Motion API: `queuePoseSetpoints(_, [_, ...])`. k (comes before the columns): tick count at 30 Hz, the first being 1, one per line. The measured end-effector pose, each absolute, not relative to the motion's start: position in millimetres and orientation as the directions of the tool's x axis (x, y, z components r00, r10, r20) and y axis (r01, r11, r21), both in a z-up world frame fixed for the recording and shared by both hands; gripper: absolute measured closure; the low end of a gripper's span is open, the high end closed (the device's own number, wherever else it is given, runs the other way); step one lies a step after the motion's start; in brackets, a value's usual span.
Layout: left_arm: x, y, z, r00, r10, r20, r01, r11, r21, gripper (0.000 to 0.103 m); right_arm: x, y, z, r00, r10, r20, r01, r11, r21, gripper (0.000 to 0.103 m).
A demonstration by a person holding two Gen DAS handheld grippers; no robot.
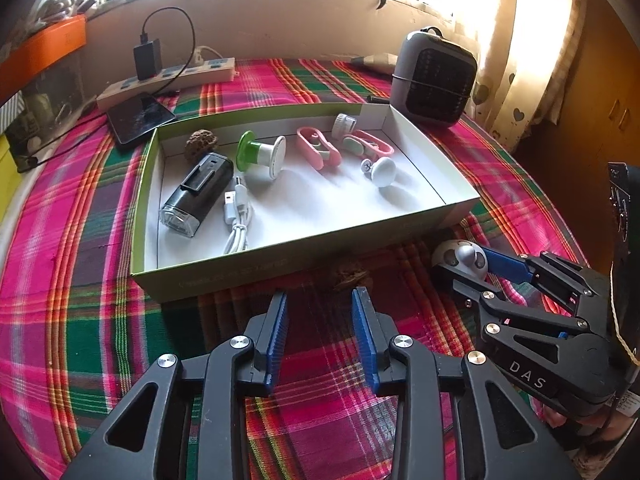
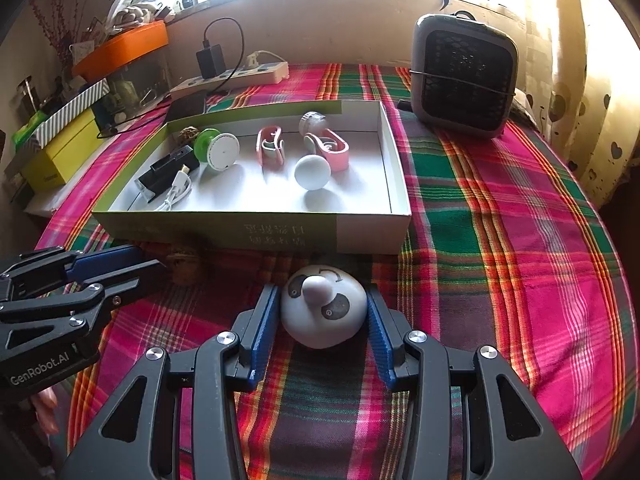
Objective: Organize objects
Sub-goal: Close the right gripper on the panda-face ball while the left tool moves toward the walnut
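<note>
The small brown lumpy object [image 2: 185, 265] on the plaid cloth sits in the shallow green-sided cardboard box's [image 2: 216, 229] shadow, too dim to identify. The black left gripper's [image 2: 154, 258] body runs off the left edge. Printed characters on the box's near wall blur, unreadable.
</note>
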State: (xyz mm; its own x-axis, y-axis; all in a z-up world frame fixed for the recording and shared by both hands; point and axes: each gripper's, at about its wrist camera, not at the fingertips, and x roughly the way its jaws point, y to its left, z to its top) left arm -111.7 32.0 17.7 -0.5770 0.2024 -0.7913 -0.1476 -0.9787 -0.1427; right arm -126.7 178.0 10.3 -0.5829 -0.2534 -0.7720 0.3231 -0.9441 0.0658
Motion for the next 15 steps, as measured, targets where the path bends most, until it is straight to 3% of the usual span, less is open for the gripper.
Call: queuePoseSetpoints(15, [-126, 50, 12, -0.56, 0.187, -0.807, -0.145, -0.981, -0.126, 0.069, -128, 185, 9, -0.575, -0.277, -0.77, 0.33, -0.94, 0.092, 0.059])
